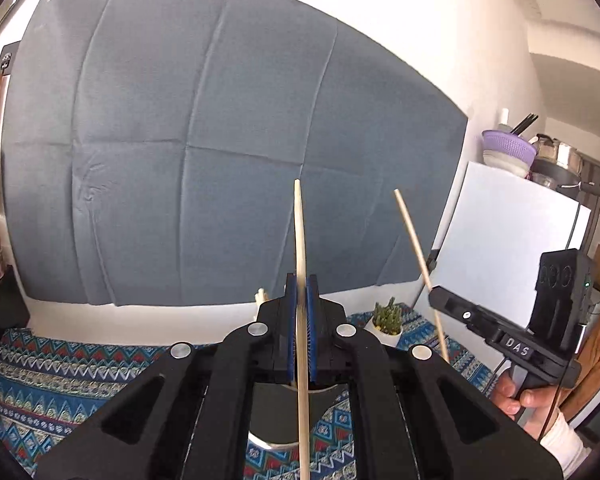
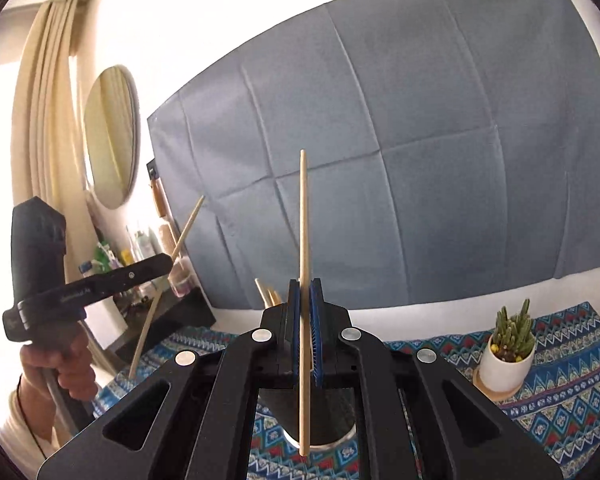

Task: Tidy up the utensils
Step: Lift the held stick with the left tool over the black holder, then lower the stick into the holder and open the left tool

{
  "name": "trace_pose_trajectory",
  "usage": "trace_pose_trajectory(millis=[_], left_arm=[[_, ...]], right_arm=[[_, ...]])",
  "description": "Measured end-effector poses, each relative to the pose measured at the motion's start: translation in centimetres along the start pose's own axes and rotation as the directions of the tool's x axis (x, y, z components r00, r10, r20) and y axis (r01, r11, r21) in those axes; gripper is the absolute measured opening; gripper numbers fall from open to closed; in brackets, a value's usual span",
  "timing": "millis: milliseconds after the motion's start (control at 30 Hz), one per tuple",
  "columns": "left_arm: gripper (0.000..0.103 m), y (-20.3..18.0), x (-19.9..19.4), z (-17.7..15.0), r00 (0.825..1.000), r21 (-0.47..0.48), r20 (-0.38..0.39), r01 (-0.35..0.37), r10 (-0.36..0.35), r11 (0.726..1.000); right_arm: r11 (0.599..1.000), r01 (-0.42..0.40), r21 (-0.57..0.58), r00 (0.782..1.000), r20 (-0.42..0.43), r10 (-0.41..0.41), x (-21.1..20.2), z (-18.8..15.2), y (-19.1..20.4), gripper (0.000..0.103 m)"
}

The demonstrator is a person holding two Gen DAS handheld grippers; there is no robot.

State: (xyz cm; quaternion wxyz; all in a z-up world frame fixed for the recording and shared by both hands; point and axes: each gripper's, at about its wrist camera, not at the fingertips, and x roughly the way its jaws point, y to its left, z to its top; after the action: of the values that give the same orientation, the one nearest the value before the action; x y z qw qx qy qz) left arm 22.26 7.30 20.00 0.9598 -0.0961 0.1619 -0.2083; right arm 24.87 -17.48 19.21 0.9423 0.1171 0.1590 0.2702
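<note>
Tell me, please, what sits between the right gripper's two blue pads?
A thin wooden chopstick, clamped upright between the right gripper pads, shown in the right wrist view.
</note>
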Motion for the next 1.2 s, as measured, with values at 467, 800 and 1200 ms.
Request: trace_pose_trajectory(millis=[467,800,1200], left_arm=[[0.005,0.8,5.5,0.0,0.987,-0.112,0.159,0.012,0.006,0.994],[0.005,1.0,9.1,-1.1,0.98,-0.131,0.181,-0.058,0.081,0.99],[0.005,1.0,9.8,-4.9,0.977,-0.061,0.182,-0.101,0.11,0.993]], right_arm=[[0.995,-0.059,0.082,0.995,0.083,0.053,6.7,0.4,-1.1,0.005],[1.0,0.0,-0.006,0.997,0.077,0.0,10.4,-1.2,0.1,0.005],[0.999,-0.026,0.03,0.998,0.063,0.024,11.3,-4.4,-0.3,0.005]])
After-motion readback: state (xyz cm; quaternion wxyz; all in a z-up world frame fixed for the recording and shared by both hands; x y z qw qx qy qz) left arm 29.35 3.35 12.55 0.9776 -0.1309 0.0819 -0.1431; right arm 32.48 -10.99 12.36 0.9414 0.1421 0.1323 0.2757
